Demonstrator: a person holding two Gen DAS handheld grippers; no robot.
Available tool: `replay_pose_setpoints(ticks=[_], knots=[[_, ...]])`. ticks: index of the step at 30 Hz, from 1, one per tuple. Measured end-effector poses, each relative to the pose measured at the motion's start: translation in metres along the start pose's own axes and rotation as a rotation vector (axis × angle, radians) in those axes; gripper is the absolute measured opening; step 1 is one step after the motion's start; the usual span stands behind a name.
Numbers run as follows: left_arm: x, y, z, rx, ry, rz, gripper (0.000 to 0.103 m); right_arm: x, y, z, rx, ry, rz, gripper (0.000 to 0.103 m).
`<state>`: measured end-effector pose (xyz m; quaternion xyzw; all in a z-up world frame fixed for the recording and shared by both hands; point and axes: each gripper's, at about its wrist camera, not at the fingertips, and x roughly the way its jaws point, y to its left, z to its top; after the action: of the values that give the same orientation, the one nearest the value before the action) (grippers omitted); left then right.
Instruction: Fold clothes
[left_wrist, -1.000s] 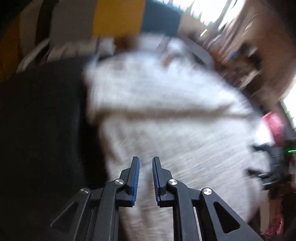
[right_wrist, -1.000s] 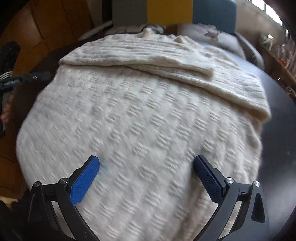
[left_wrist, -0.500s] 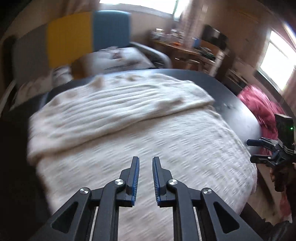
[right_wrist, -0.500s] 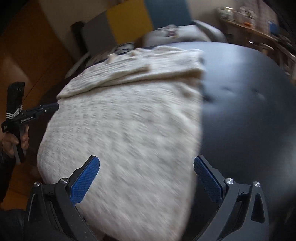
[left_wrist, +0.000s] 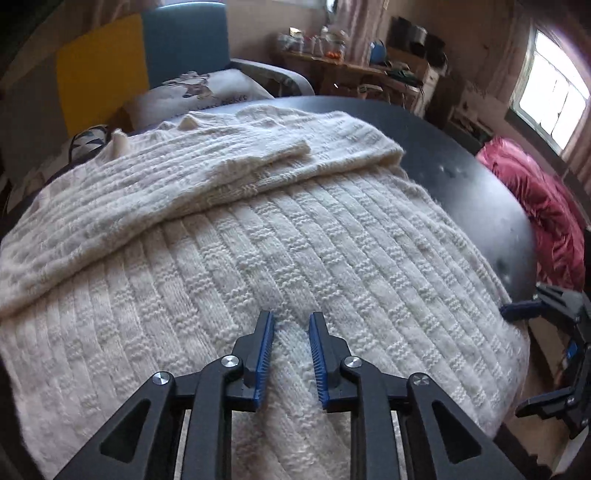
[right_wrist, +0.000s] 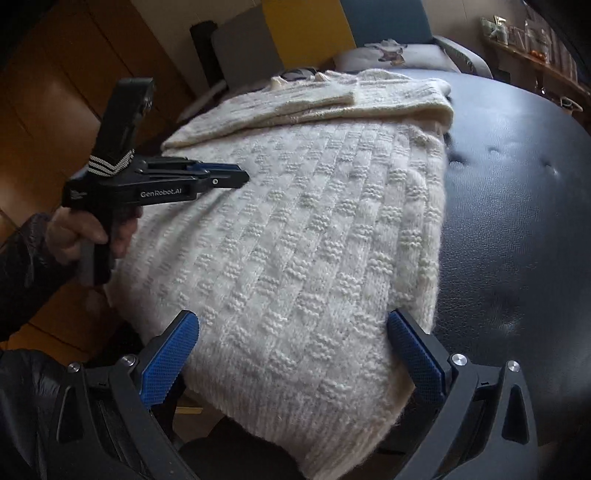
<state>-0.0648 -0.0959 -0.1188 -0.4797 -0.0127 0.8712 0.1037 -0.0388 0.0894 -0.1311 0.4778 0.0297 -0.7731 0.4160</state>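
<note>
Black table (right_wrist: 517, 206) bears one cream sweater (left_wrist: 280, 251), two grippers nearby.

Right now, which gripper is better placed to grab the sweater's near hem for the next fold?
Probably the right gripper: its jaws stand wide open and straddle the near hem of the cream knit sweater. The left gripper hovers over mid-fabric, its narrow jaws just opening, with nothing gripped.

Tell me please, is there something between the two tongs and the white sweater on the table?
Nothing visible. The left tongs, opening, hang directly over the sweater with nothing gripped. The right tongs stand wide open at its near hem. The black table beside it is bare.
</note>
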Motion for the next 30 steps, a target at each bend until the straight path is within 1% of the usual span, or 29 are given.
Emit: replay_pose_setpoints(ticks=[4, 5, 6, 8, 10, 13, 14, 16, 17, 20, 22, 26, 28, 30], knots=[[-0.016, 0.004, 0.000, -0.064, -0.013, 0.019, 0.020, -0.002, 0.008, 0.005, 0.018, -0.004, -0.034, 0.103], [-0.023, 0.007, 0.000, -0.068, -0.039, 0.019, 0.021, -0.004, 0.010, 0.009, 0.022, -0.020, -0.036, 0.103], [-0.028, 0.012, -0.003, -0.077, -0.047, 0.038, 0.022, -0.007, 0.012, 0.013, 0.022, -0.044, -0.039, 0.103], [-0.037, 0.024, -0.010, -0.104, -0.048, 0.069, 0.023, -0.004, 0.017, 0.025, 0.010, -0.078, -0.099, 0.103], [-0.036, 0.039, -0.016, -0.139, -0.036, 0.078, 0.023, 0.003, 0.023, 0.037, 0.000, -0.103, -0.170, 0.103], [-0.036, 0.055, -0.033, -0.174, -0.009, 0.115, 0.023, 0.031, 0.018, 0.043, 0.019, -0.040, -0.229, 0.103], [-0.038, 0.058, -0.037, -0.175, -0.024, 0.110, 0.023, 0.042, 0.017, 0.042, 0.026, -0.020, -0.263, 0.103], [-0.041, 0.060, -0.042, -0.168, -0.030, 0.106, 0.023, 0.054, 0.024, 0.037, -0.038, -0.016, -0.341, 0.103], [-0.041, 0.060, -0.041, -0.166, -0.029, 0.107, 0.023, 0.055, 0.026, 0.036, -0.051, -0.022, -0.356, 0.103], [-0.042, 0.059, -0.040, -0.160, -0.023, 0.108, 0.023, 0.050, 0.019, 0.037, -0.013, -0.015, -0.323, 0.103], [-0.042, 0.059, -0.038, -0.160, -0.019, 0.107, 0.023, 0.045, 0.015, 0.045, 0.014, -0.010, -0.306, 0.103], [-0.040, 0.066, -0.033, -0.158, -0.015, 0.139, 0.023, 0.039, 0.015, 0.079, -0.005, -0.067, -0.347, 0.103], [-0.039, 0.068, -0.034, -0.153, -0.011, 0.146, 0.023, 0.047, 0.011, 0.098, 0.007, -0.073, -0.369, 0.103], [-0.037, 0.069, -0.035, -0.147, -0.013, 0.144, 0.023, 0.058, 0.002, 0.108, 0.031, -0.059, -0.381, 0.103]])
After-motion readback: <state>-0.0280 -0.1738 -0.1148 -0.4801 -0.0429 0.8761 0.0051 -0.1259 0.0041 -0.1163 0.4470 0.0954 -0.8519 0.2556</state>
